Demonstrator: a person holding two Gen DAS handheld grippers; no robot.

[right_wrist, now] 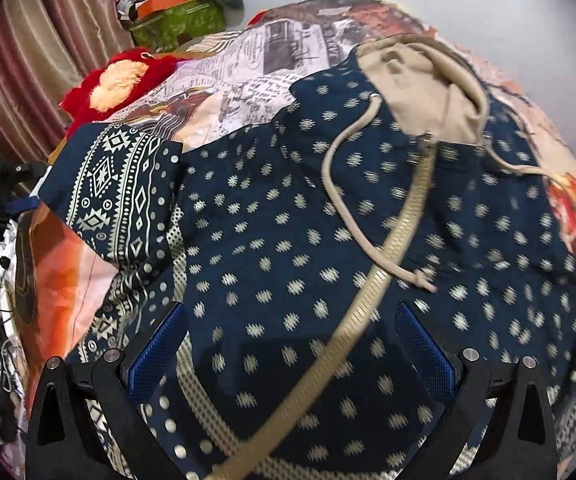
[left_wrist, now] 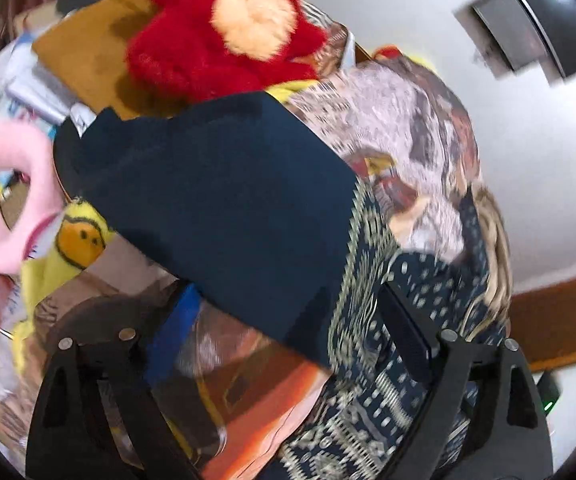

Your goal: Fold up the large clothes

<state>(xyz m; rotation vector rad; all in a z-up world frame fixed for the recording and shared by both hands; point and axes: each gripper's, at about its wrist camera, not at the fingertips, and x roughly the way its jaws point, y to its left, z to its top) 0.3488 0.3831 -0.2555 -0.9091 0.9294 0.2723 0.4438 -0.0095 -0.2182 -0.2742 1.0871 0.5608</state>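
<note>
Navy cloth, the plain back of the patterned garment (left_wrist: pixel 224 200), lies folded between and ahead of the left gripper (left_wrist: pixel 288 344), its jaws wide. Under the right gripper (right_wrist: pixel 292 344), likewise spread and empty, spreads the dotted front with its beige zipper (right_wrist: pixel 372 284) and hood (right_wrist: pixel 428 88).

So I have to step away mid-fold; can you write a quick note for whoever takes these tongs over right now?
Left tongs: open, over the sleeve side, holding nothing.
Right tongs: open above the navy hoodie, holding nothing.
The hoodie lies front up on the printed bedspread, beige hood at the far end, one sleeve already folded across.
Left: remaining folds.
</note>
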